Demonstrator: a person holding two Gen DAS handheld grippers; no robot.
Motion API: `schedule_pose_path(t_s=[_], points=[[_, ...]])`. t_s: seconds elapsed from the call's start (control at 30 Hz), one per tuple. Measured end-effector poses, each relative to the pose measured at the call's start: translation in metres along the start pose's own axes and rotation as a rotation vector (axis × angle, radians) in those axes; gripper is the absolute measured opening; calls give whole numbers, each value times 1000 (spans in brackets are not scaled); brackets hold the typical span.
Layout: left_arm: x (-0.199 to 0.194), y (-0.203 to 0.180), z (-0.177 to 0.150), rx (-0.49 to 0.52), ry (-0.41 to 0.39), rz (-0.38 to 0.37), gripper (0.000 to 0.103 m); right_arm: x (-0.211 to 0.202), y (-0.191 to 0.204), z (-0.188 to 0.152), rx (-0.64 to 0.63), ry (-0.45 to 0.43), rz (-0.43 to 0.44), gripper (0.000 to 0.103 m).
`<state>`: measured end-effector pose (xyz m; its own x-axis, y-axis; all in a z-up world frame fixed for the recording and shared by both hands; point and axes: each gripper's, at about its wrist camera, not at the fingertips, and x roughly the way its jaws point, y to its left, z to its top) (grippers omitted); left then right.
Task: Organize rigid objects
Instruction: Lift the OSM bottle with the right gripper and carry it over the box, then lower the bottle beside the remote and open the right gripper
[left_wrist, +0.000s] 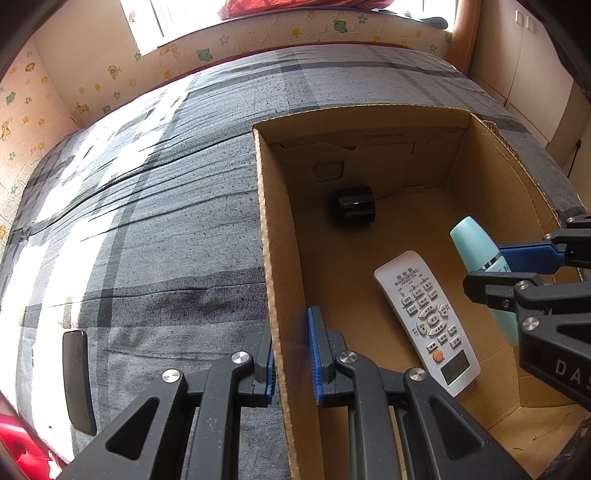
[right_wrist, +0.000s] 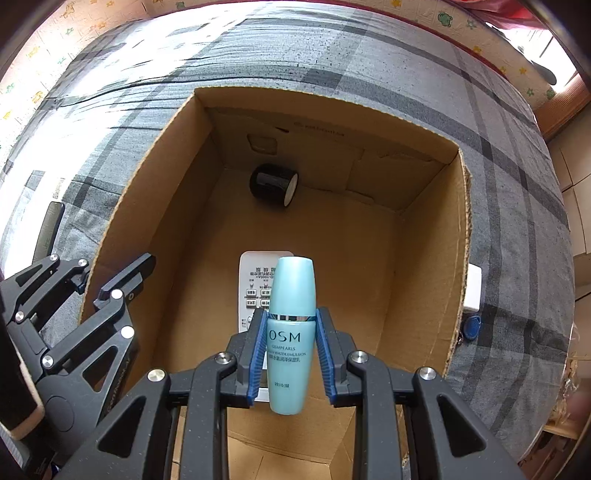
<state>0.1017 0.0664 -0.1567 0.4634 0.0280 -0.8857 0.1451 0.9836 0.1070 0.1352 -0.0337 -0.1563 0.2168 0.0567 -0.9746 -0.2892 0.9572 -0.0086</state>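
An open cardboard box (left_wrist: 277, 258) (right_wrist: 122, 221) stands on a grey plaid bed. My left gripper (left_wrist: 291, 350) (right_wrist: 110, 269) is shut on the box's left wall, one finger outside and one inside. My right gripper (right_wrist: 291, 321) (left_wrist: 495, 269) is shut on a turquoise lotion bottle (right_wrist: 291, 295) (left_wrist: 472, 240), held inside the box above the floor, cap pointing forward. Below the bottle a white remote control (left_wrist: 424, 314) (right_wrist: 255, 280) lies on the box floor. A black cylinder (left_wrist: 354, 208) (right_wrist: 271, 184) lies on its side near the far wall.
A dark flat slab (left_wrist: 77, 380) (right_wrist: 51, 229) lies on the bedsheet (left_wrist: 166, 221) left of the box. A white block (right_wrist: 472, 288) and a blue tag (right_wrist: 471, 326) sit against the box's right outer wall. Cartoon-patterned wall panels (left_wrist: 92, 81) border the bed.
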Motion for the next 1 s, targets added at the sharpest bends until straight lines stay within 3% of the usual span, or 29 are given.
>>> schedule_pose_path(t_s=[0.4,0.9,1.0], points=[[0,1,0,0,0,0,16,29,0,1,15,40,1,27],[0,1,0,2,0,1,16,19,-1,-1,15,33,7,28],[0,1,1,2,1,2,16,16,-2,-1,16,25,9,35]])
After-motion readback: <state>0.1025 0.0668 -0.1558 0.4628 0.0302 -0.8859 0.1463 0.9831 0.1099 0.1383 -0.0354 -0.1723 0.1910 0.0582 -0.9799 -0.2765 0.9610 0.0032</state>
